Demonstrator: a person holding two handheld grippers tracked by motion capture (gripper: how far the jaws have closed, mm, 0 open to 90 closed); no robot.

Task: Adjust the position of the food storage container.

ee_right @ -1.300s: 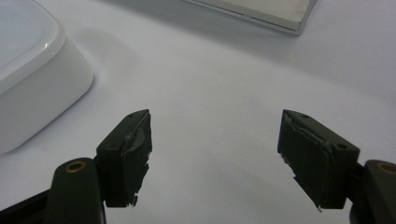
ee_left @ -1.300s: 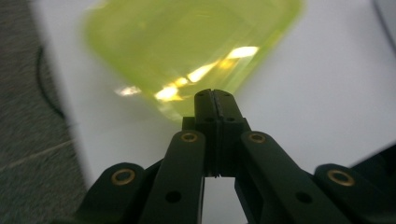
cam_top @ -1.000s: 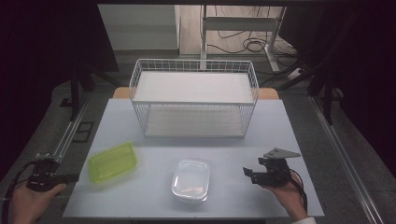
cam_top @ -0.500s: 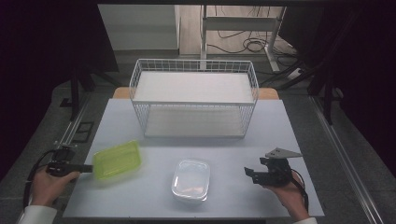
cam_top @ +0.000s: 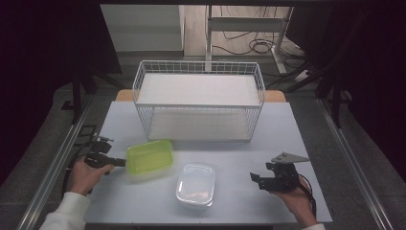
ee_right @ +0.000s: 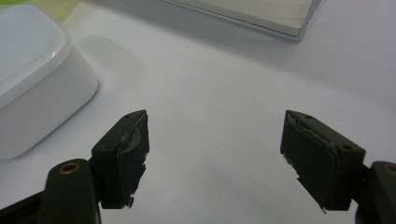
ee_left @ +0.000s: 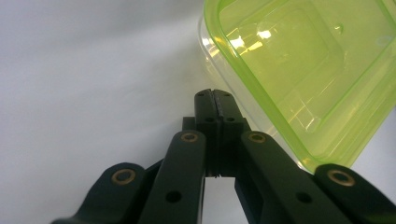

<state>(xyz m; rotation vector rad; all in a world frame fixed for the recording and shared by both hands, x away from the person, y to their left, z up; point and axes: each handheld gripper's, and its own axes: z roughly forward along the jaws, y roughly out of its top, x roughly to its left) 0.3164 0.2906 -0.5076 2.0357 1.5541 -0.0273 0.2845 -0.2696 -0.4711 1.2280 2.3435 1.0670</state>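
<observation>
A lime-green translucent container (cam_top: pixel 150 158) (ee_left: pixel 299 70) lies open side up at the left of the pale table (cam_top: pixel 239 153). My left gripper (cam_top: pixel 120 163) (ee_left: pixel 215 93) is shut with nothing between its jaws. Its tip rests against the container's left edge. A white lidded container (cam_top: pixel 195 184) (ee_right: pixel 32 70) sits near the table's front middle. My right gripper (cam_top: pixel 254 178) (ee_right: pixel 215 126) is open, held low over bare table to the right of the white container, apart from it.
A white wire rack (cam_top: pixel 198 103) with two shelves stands across the back of the table; its base edge (ee_right: pixel 247 14) shows in the right gripper view. Metal rails (cam_top: pixel 57 167) run along both table sides. Dark floor with cables lies beyond.
My left gripper came in from the table's left edge to the green container, and the container has slid right, closer to the rack and the white container. The right gripper barely moved.
</observation>
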